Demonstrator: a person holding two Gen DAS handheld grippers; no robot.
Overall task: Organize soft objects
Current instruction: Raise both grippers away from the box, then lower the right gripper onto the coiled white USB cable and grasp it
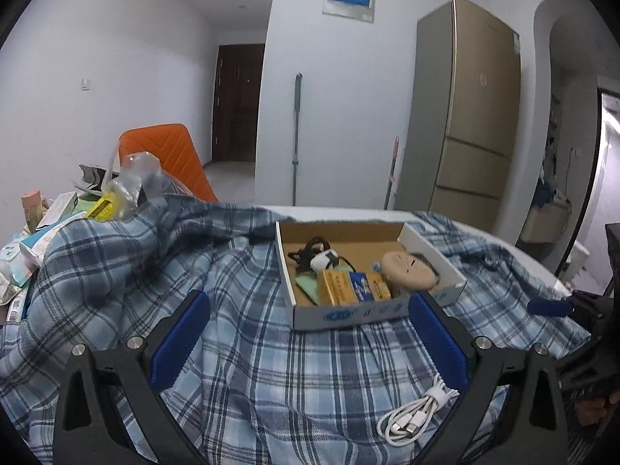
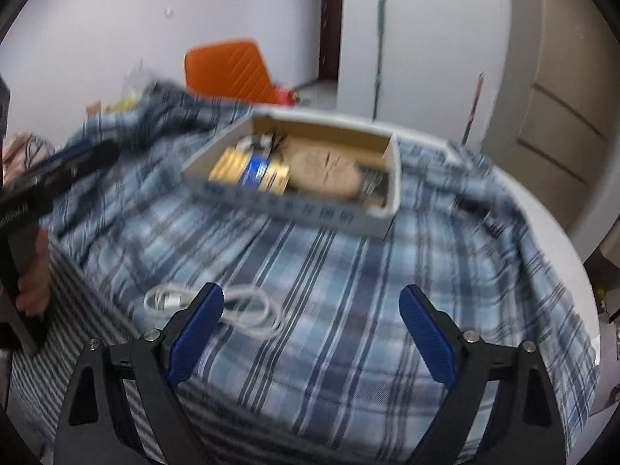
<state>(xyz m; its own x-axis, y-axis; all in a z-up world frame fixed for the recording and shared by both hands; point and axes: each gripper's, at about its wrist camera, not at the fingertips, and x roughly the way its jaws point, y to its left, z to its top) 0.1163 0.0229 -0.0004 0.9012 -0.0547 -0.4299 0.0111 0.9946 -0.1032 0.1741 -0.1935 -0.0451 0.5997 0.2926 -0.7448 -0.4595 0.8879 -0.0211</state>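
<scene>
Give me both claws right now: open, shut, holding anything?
Left claw: open, empty, over the plaid cloth.
Right claw: open, empty, white cable beside its left finger.

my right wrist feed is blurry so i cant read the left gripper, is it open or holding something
Observer: The left gripper is open; only the plaid cloth shows between its fingers.
Operator: whats beyond it on the left
Observer: A pile of small cartons and packets sits against the cloth's bunched edge.
Operator: anything close to its fingers
Observer: A coiled white cable lies on the cloth right beside its right finger.
</scene>
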